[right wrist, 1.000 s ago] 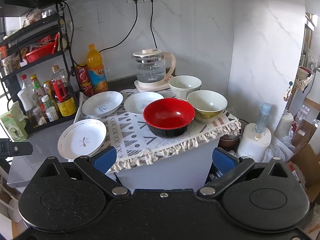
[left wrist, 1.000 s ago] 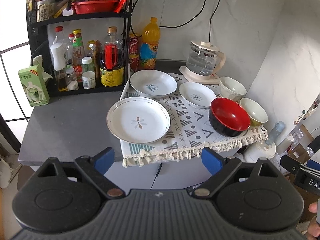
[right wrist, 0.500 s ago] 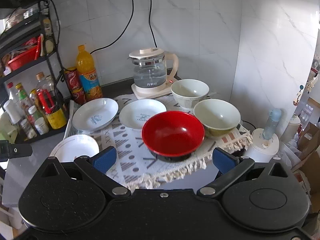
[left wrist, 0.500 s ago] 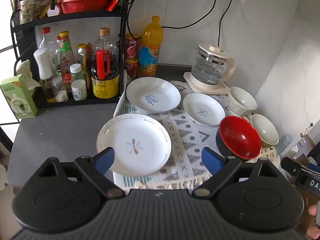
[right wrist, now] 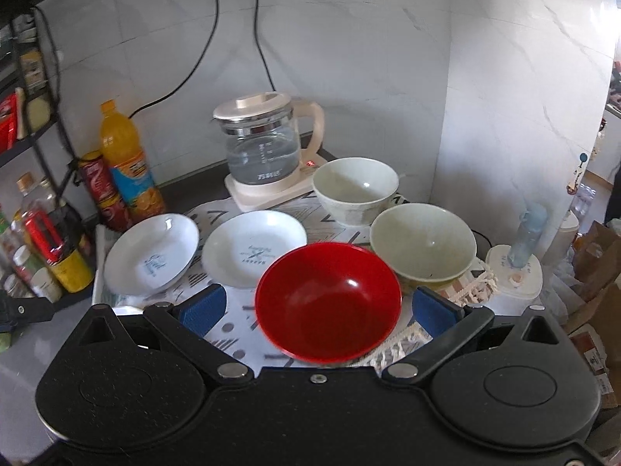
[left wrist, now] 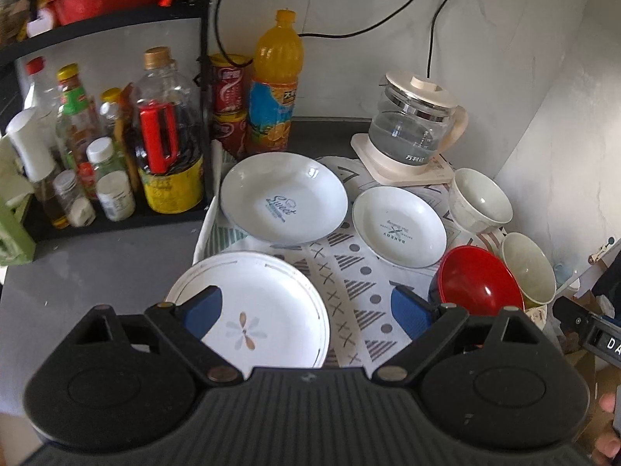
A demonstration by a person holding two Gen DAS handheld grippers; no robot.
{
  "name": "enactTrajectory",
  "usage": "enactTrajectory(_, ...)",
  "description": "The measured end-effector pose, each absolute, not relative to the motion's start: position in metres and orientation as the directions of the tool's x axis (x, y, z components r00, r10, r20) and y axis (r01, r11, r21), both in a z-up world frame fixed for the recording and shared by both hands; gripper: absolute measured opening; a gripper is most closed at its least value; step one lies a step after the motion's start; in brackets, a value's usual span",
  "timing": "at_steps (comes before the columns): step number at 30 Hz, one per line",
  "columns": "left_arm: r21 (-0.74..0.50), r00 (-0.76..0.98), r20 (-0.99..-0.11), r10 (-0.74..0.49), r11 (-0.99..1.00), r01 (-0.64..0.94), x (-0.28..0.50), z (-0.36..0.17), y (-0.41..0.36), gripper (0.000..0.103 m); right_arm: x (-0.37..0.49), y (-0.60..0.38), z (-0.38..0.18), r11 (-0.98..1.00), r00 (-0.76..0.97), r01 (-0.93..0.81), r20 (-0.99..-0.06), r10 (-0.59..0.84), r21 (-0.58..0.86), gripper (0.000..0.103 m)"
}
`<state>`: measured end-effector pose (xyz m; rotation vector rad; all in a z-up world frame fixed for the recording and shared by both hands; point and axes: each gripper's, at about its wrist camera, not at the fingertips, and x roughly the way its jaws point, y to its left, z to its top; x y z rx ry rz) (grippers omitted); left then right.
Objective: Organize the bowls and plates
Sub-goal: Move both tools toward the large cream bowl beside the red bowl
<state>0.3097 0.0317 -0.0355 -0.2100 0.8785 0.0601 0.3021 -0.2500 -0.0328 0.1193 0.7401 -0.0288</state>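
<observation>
Your patterned white cloth with black geometric marks (left wrist: 361, 272) carries all the dishes on the dark grey countertop (left wrist: 97, 264). Your left gripper (left wrist: 306, 310) has its blue-padded jaws spread wide and holds nothing; the large white plate with a petal motif and thin grey rim line (left wrist: 256, 310) lies partly between them, with the left pad over its near-left part and the right pad clear of it, over the cloth. Straight beyond those jaws sits the wide white plate printed "Sweet" (left wrist: 283, 204), and beyond the right pad the smaller white plate printed "Bakery" (left wrist: 399, 227). Your right gripper (right wrist: 318, 306) is also wide open and empty, with the round red bowl with a black outside (right wrist: 328, 301) between its pads, neither pad clearly touching it. Just beyond the right pad is the pale cream bowl (right wrist: 423, 246), close beside the red one, and behind that the white bowl with a mottled outside (right wrist: 355, 190). Farther back, beyond the middle of the right jaws, stands the glass kettle with cream lid and base (right wrist: 264, 147).
</observation>
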Motion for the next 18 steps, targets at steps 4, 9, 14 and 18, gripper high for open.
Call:
enactTrajectory(4, -0.153, 0.622, -0.781, -0.050, 0.982, -0.113, 0.332, -0.038, 0.028, 0.093, 0.316, -0.255, -0.036, 0.988, 0.725, 0.108, -0.689, -0.004, 0.108, 0.103)
enactTrajectory(9, -0.158, 0.612, -0.787, -0.077, 0.984, -0.079, 0.354, -0.039, 0.016, 0.093, 0.326, -0.263, -0.040, 0.985, 0.713, 0.133, -0.700, -0.021, 0.107, 0.103)
enactTrajectory(14, -0.166, 0.595, -0.796, -0.108, 0.985, -0.044, 0.371, -0.041, -0.002, 0.093, 0.332, -0.277, -0.047, 0.981, 0.699, 0.159, -0.714, -0.031, 0.113, 0.103)
enactTrajectory(18, -0.167, 0.595, -0.794, -0.124, 0.986, -0.017, 0.383, -0.042, -0.018, 0.093, 0.338, -0.294, -0.052, 0.973, 0.694, 0.187, -0.719, -0.035, 0.134, 0.103)
